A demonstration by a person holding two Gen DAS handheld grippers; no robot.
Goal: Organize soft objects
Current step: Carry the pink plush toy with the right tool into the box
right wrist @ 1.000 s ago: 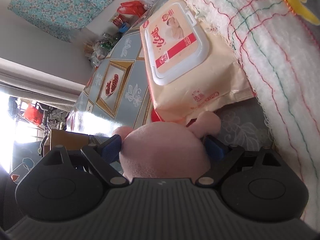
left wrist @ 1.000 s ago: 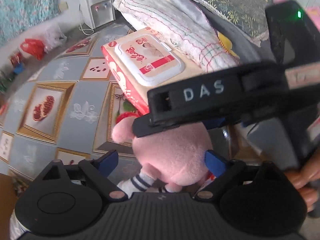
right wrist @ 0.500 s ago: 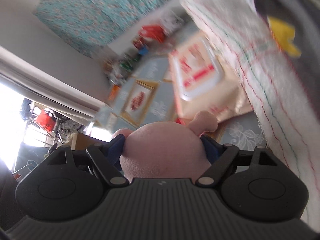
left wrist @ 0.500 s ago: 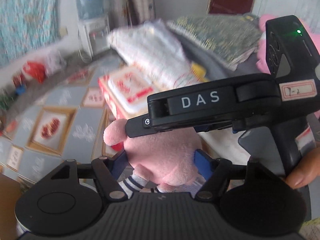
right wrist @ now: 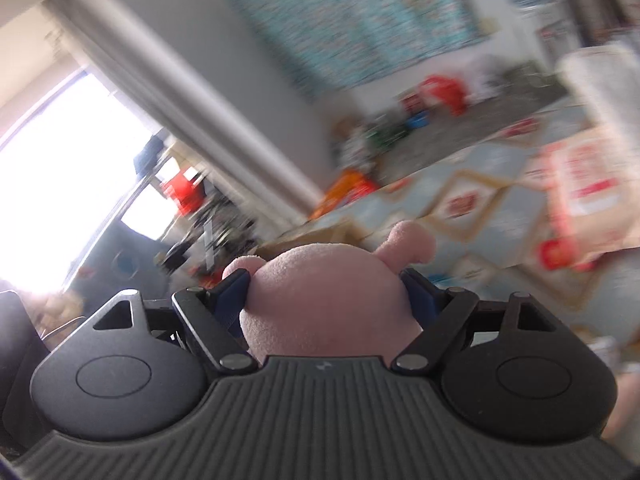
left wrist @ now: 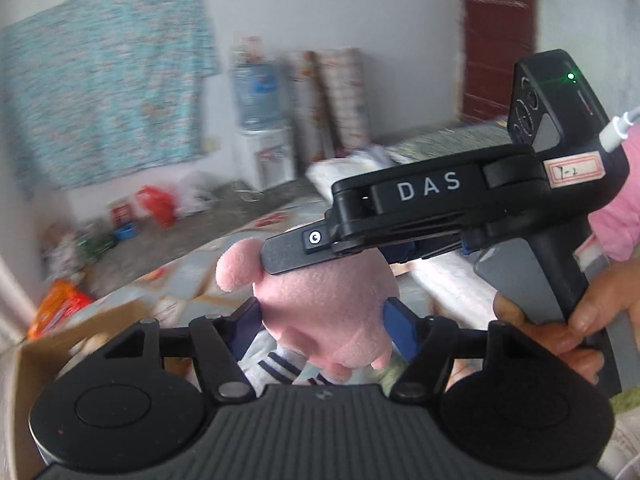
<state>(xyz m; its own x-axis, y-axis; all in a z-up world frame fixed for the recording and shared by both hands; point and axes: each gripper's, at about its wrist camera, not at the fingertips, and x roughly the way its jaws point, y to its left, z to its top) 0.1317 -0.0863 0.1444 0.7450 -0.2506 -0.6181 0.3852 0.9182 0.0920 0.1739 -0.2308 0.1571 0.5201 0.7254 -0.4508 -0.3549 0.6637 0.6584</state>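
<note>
Both grippers clamped one pink plush toy (left wrist: 332,312), held in the air above the patterned tablecloth (right wrist: 496,220). The left gripper (left wrist: 320,320) had just been closing, its blue pads pressing the toy's sides. The right gripper (right wrist: 326,294) squeezed the toy's rounded body from the other side. A cardboard box (left wrist: 80,332) lay below, at lower left in the left wrist view.

The left claw (left wrist: 322,320) has just been closing and its blue pads press both sides of the pink plush toy (left wrist: 328,312). The right claw (right wrist: 326,294) grips the same toy, crossing the left view from 3 o'clock, its grey handle in a hand (left wrist: 568,320).
</note>
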